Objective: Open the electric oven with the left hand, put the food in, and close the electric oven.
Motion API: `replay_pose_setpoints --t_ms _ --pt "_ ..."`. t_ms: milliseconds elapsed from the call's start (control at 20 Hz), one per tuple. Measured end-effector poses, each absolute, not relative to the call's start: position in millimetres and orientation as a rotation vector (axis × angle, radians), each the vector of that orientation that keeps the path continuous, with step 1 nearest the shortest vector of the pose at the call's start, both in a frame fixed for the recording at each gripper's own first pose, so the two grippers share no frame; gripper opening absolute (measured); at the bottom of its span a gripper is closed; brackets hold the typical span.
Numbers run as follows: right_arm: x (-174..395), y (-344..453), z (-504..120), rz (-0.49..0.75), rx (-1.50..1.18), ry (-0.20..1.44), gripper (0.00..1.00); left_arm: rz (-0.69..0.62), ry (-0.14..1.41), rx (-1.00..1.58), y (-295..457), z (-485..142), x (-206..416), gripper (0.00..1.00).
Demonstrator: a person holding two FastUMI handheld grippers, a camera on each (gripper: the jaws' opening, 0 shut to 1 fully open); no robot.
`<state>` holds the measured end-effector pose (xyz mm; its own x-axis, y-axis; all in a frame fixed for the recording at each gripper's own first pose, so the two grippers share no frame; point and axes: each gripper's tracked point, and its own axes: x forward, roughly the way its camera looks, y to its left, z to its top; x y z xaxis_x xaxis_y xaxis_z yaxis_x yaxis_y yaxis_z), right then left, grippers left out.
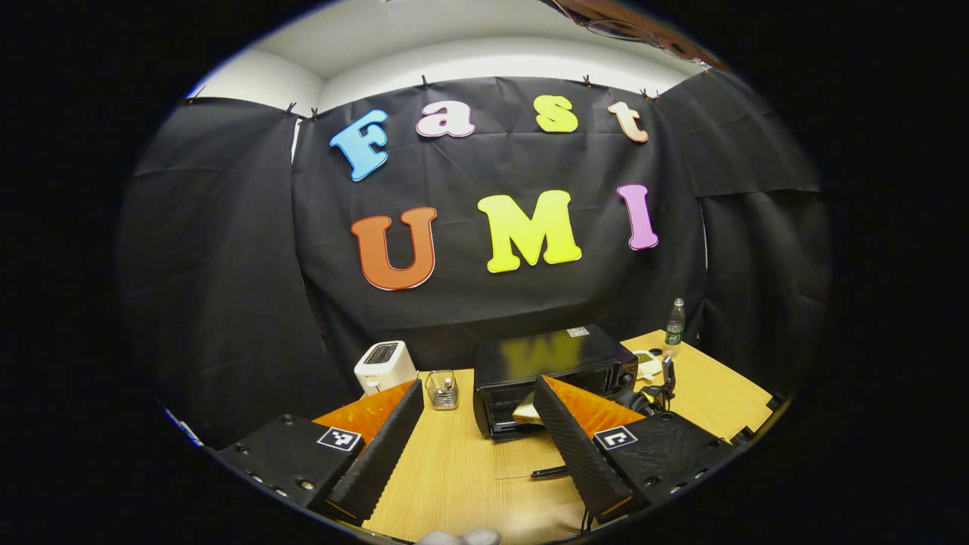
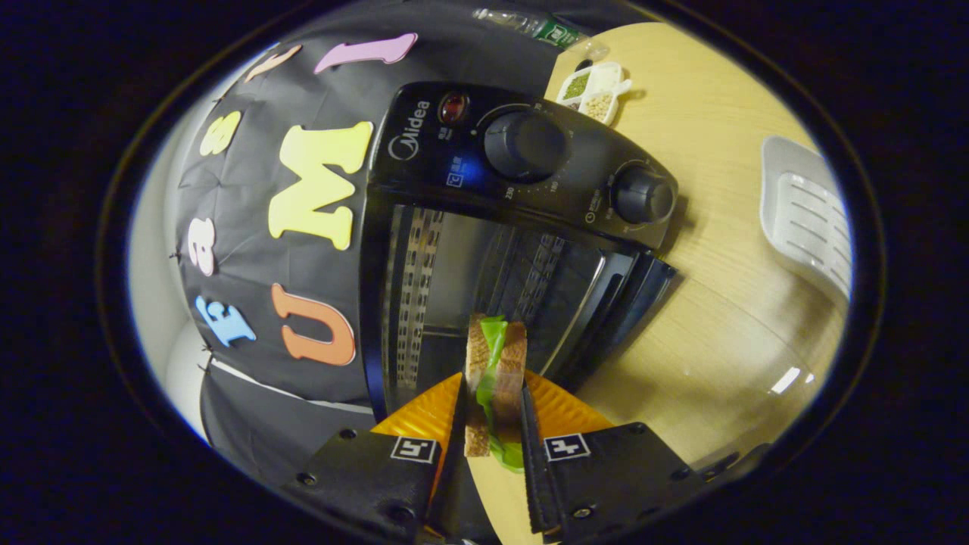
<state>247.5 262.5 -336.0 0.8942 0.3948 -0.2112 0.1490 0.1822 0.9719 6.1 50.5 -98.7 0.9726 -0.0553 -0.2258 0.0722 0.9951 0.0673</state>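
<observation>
Left gripper view first: the left gripper (image 1: 475, 424) is held level above the wooden table (image 1: 469, 484), its fingers wide apart with nothing between them. Straight ahead sits the electric oven (image 1: 556, 371), its door dropped open toward the camera. Bare tabletop runs between the gripper and the oven's front. Left of the oven stands a small glass jar (image 1: 442, 390), and farther left a white toaster (image 1: 384, 366) at the table's back edge. Right of the oven, a bottle (image 1: 674, 324) stands near the table's far corner. In front of the oven's opening, a slice of the sandwich (image 1: 528, 413) shows, partly hidden by one finger.

Right gripper view now, rolled well over to one side: the right gripper (image 2: 493, 424) is clamped on the sandwich (image 2: 496, 371), both fingers pressing its bread slices, green lettuce showing between. The sandwich sits right at the oven's (image 2: 522, 197) open mouth, the cavity open ahead of it. The open door (image 2: 628, 295) juts out beside the sandwich. Beyond the oven's knobs lie a small seed dish (image 2: 594, 92) and a white tray (image 2: 806, 219), well apart from the sandwich.
</observation>
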Motion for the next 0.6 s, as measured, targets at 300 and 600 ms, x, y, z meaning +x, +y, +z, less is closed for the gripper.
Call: replay_pose_setpoints --t_ms 300,600 --pt "274.7 250.7 -351.7 0.077 1.438 0.389 0.33 -0.046 0.239 0.047 50.0 -103.6 14.7 0.96" --pt "281.5 251.3 -353.9 0.05 1.348 0.379 0.37 -0.042 0.274 0.051 50.6 -114.7 11.2 0.96"
